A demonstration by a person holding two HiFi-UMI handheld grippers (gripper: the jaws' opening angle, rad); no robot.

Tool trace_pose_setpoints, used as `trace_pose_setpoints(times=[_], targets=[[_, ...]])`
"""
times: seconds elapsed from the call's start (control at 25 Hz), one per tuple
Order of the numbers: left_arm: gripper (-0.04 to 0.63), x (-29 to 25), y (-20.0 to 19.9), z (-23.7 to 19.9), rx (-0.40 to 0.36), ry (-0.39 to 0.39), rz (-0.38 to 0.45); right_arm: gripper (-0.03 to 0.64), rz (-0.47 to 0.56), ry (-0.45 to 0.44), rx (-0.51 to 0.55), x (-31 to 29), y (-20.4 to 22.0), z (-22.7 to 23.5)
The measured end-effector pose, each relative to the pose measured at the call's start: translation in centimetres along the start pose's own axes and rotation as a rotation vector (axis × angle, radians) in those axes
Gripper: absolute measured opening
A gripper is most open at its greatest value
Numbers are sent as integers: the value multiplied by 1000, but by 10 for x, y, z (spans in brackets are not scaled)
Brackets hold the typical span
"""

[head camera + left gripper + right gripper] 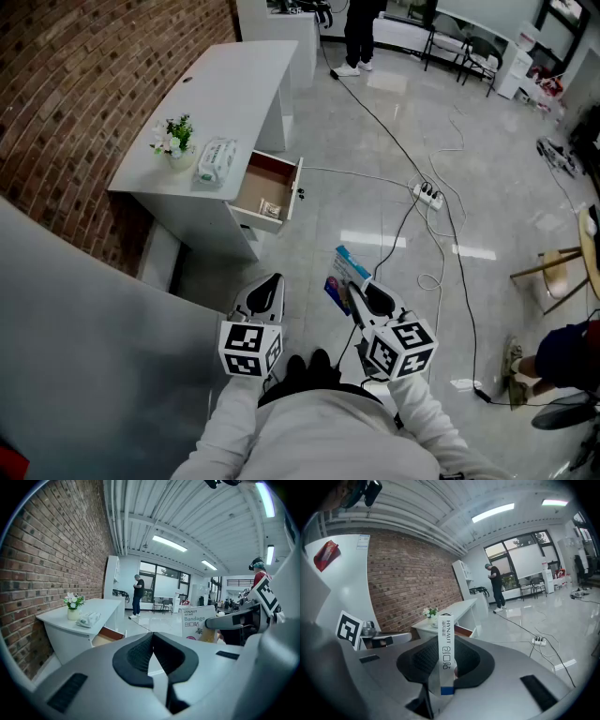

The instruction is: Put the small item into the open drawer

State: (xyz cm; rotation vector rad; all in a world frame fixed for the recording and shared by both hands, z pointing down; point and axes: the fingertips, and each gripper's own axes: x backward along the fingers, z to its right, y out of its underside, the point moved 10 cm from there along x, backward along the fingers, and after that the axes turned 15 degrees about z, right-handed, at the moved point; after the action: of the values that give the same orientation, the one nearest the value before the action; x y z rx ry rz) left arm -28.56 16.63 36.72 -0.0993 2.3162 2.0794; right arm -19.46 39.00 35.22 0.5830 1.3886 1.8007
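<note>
Floor [525, 187] — cables [380, 120]; perhaps tissues [216, 161] by drawer [267, 192]

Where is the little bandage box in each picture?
Head view: the bandage box sits low centre, in the right gripper.
Left gripper view: the bandage box shows right of centre.
Right gripper view: the bandage box stands upright mid-picture, between the jaws.
Shared landmark: the flower pot on the white desk.

We see a rough red brick wall [84, 84], glossy tiled floor [394, 216], matt white desk [234, 94], wood-lined drawer [261, 180] and glossy cardboard bandage box [446, 644].
</note>
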Motion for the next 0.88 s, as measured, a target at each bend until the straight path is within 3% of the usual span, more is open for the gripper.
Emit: trace_pose_setpoints(times=[0.88], targets=[[17,-21,-7,15,-20,-24,18,109,-5,-18,30,-12,-10,22]])
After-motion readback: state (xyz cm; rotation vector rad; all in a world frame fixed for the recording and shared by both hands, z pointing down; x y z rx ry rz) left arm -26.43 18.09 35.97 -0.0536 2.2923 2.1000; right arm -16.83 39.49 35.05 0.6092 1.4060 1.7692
